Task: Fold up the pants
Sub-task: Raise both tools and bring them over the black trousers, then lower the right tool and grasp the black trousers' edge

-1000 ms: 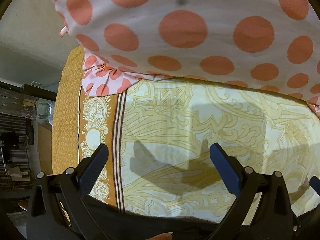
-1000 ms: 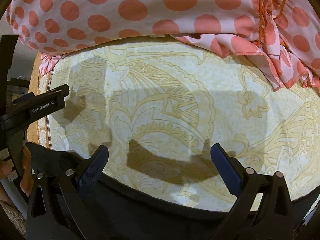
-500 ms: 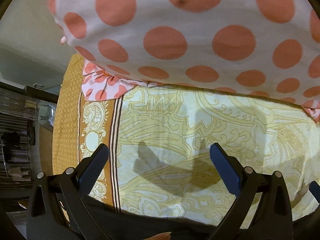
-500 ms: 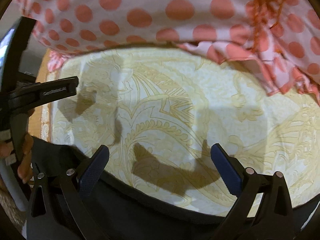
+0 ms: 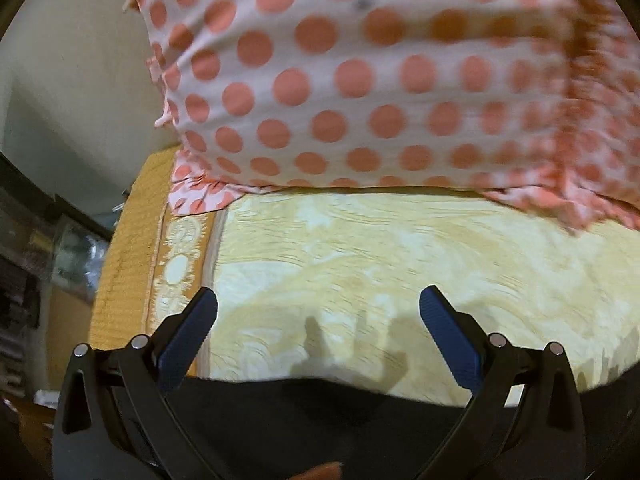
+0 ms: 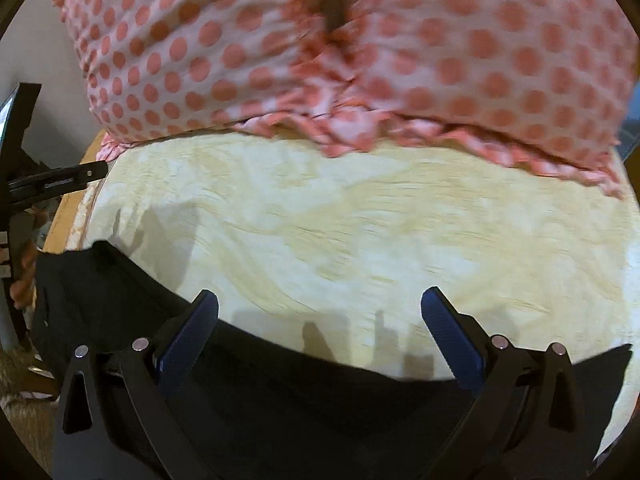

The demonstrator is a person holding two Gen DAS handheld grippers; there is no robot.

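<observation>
Hovering low over the bed, both tools sit spread wide with nothing between their blue pads. The left gripper point(image 5: 318, 308) hangs released above the near edge of the black pants point(image 5: 320, 420), its jaws well apart and clear of the cloth. The right gripper point(image 6: 320, 308) is the same story, released and empty, its fingers over the dark fabric.

The pants point(image 6: 280, 400) lie flat along the near edge of the yellow bedsheet point(image 6: 360, 220); from the right wrist view they run in a dark band from the sheet's left border across to its right side. Shadows of the fingers fall on the sheet just beyond the pants' far edge.

Further out on the bedsheet point(image 5: 380, 248), pale scrollwork shows through heavy motion blur. An orange patterned border point(image 5: 132, 248) runs down its left side.

Left of the sheet in the right wrist view, the other tool's body point(image 6: 48, 182) pokes in, black, with a small white label on it, too blurred to read here. No other writing can be made out.

At the far end of the sheet rests a big polka-dot pillow point(image 5: 360, 80), pale pink with coral spots, its frilled hem point(image 6: 360, 132) touching the sheet. Behind the pillow point(image 6: 360, 48), a plain wall point(image 5: 72, 80) rises.
</observation>
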